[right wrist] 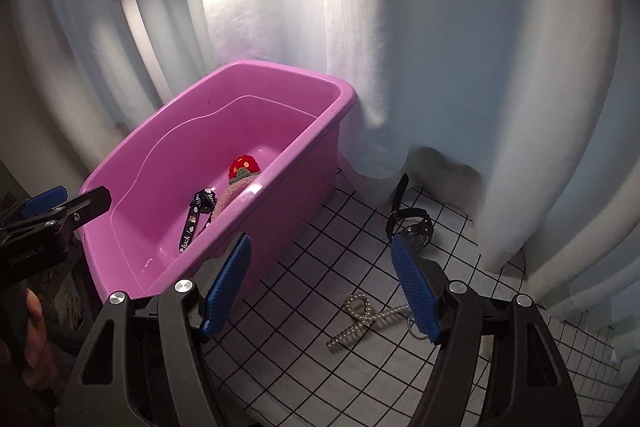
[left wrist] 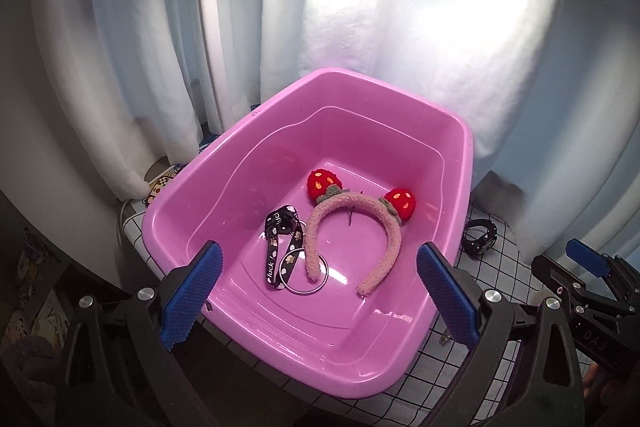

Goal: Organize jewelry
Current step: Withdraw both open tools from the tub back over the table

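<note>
headband (left wrist: pixel 352 227) and lanyard (left wrist: pixel 280 247) lie in pink tub (left wrist: pixel 224 163).

We hold the left gripper (left wrist: pixel 316 291) with jaws spread wide, nothing between them; our right gripper (right wrist: pixel 322 291) also gapes empty, angled downward.

A curtained-off corner of a home, white curtains (right wrist: pixel 420 67) hung close behind a table with a grid-patterned cloth (right wrist: pixel 320 291), a desk lamp (left wrist: pixel 208 27) lit overhead, a pink plastic tub (left wrist: pixel 224 195) on the table
</note>
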`<state>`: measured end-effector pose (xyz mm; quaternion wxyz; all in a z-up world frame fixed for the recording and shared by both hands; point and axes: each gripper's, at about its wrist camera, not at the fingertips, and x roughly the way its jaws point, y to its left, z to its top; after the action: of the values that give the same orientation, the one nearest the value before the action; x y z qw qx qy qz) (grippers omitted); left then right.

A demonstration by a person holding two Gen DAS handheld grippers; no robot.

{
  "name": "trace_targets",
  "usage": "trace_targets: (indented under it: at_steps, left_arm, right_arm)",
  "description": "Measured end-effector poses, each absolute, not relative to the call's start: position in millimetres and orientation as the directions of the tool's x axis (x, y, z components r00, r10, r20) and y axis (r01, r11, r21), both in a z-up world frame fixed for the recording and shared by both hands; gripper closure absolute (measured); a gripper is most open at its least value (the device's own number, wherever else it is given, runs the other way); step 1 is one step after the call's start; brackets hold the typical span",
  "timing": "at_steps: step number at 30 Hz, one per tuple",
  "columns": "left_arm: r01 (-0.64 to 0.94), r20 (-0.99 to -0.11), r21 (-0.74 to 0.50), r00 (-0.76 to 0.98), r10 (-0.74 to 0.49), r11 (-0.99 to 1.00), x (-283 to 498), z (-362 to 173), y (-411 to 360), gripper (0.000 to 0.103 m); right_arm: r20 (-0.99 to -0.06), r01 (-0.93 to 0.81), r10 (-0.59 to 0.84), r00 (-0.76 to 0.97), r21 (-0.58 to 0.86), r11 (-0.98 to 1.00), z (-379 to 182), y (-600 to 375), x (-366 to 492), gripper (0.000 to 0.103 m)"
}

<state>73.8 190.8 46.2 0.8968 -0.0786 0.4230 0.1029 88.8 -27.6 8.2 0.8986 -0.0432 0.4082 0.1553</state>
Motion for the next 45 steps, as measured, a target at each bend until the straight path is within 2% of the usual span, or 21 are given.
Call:
trace_targets:
  at_steps: [12,21,32,45]
  left_arm:
    - [-0.027,-0.783,-0.063,0.621,-0.033,0.998,53,41,78,0.006]
    - [0.062,-0.824,-0.053,0.561,-0.079,0.997,44,22,14,0.006]
    - [0.042,-0.862,-0.049,0.503,-0.063,0.998,44,-2,-14,0.006]
    - [-0.03,-0.877,-0.055,0.48,-0.034,0.998,55,-44,-8,0.006]
  right_arm:
    - [-0.761,-0.047,0.083,0.643,0.069,0.997,-12,-187,8,0.033]
    - [-0.777,0.047,0.045,0.628,0.096,0.994,-28,-247,-25,0.033]
    - [-0.786,0.039,0.069,0.614,0.118,0.992,-41,-278,-33,0.033]
    - [-0.809,-0.003,0.119,0.575,0.144,0.99,-74,-291,-11,0.033]
